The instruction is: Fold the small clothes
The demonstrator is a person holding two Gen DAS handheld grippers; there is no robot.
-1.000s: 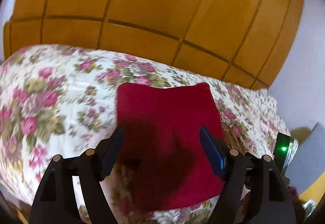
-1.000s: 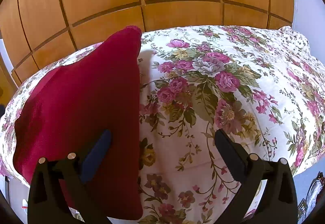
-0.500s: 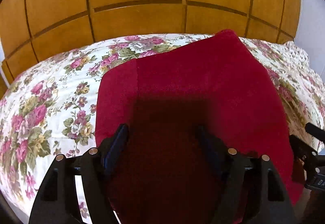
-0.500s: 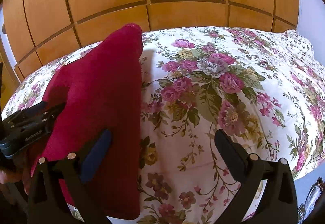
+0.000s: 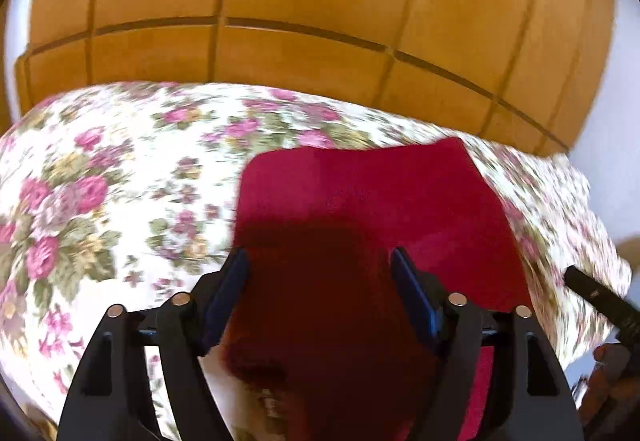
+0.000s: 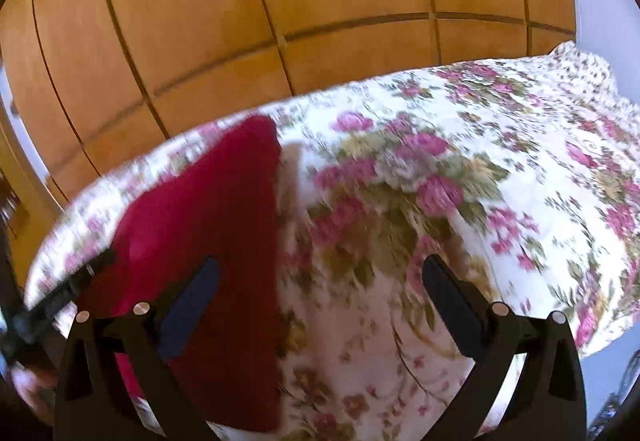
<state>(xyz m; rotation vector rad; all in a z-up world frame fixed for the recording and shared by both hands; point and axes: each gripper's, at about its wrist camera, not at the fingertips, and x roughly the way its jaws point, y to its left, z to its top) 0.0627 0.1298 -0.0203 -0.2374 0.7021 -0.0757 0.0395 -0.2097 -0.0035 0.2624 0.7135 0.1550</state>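
Note:
A dark red folded cloth (image 5: 360, 193) lies flat on the floral bedspread (image 5: 100, 201). My left gripper (image 5: 318, 255) hovers over its near half; its jaws are opening, and the cloth lies below the gap with neither pad pressing on it. In the right wrist view the red cloth (image 6: 208, 209) sits at the left. My right gripper (image 6: 320, 260) stands wide open, its left finger over the cloth's right edge and its right finger over the bare bedspread (image 6: 480, 181). Each view catches the other gripper's black tip at its side edge.
A wooden panelled wardrobe (image 5: 320, 1) rises just behind the bed. A white wall (image 5: 600, 169) stands at the right. A hand (image 5: 608, 361) shows at the lower right of the left wrist view. The bedspread stretches wide to the cloth's left and right.
Both views are blurred with motion. The left gripper has swung and sunk, so the cloth sits smaller and further right. The right gripper has lifted and tilted. The cloth has stayed in place.

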